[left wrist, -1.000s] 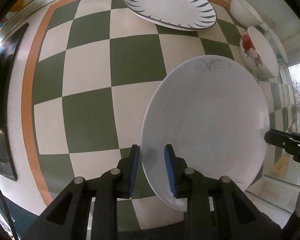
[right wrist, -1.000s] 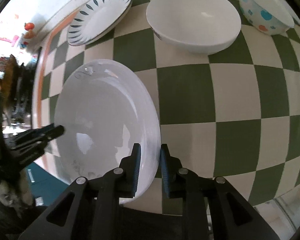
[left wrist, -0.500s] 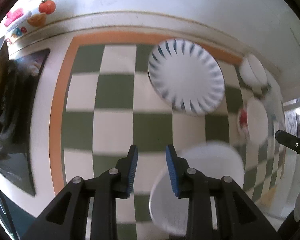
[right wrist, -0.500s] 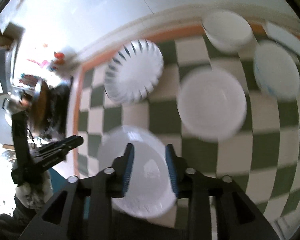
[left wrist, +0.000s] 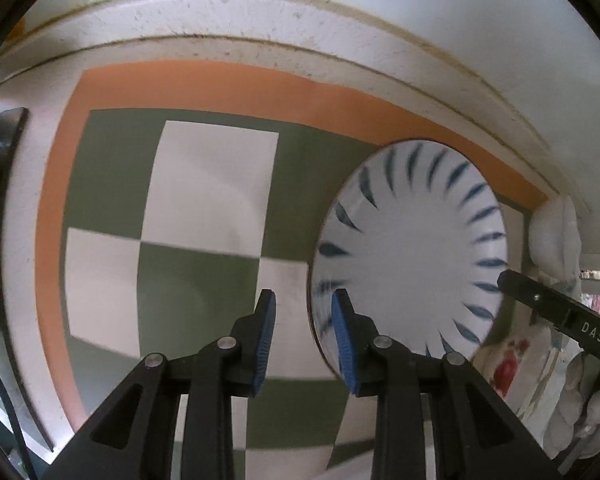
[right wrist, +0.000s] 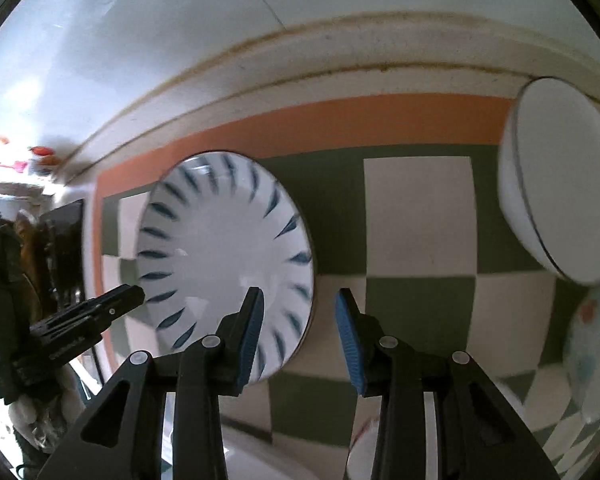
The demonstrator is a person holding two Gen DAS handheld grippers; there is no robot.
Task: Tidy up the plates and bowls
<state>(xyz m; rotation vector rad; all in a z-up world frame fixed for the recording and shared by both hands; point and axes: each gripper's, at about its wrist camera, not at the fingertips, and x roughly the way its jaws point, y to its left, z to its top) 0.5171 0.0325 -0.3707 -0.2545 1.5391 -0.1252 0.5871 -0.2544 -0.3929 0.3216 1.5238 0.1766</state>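
A white plate with blue leaf marks round its rim lies on the green and white checked table near the far orange border; it also shows in the right wrist view. My left gripper is open and empty, its jaws at the plate's left rim. My right gripper is open and empty, its jaws either side of the plate's right rim. Each gripper's tip shows in the other's view. A plain white plate lies at the bottom edge, mostly hidden.
A white bowl sits at the far right by the wall. A bowl with a red flower and another white bowl lie to the right. A dotted bowl is at the right edge. A dark stove is left.
Both grippers let go of the plain white plate, which now lies on the table below them. Both moved forward to the blue-patterned plate and stand open at its rims.
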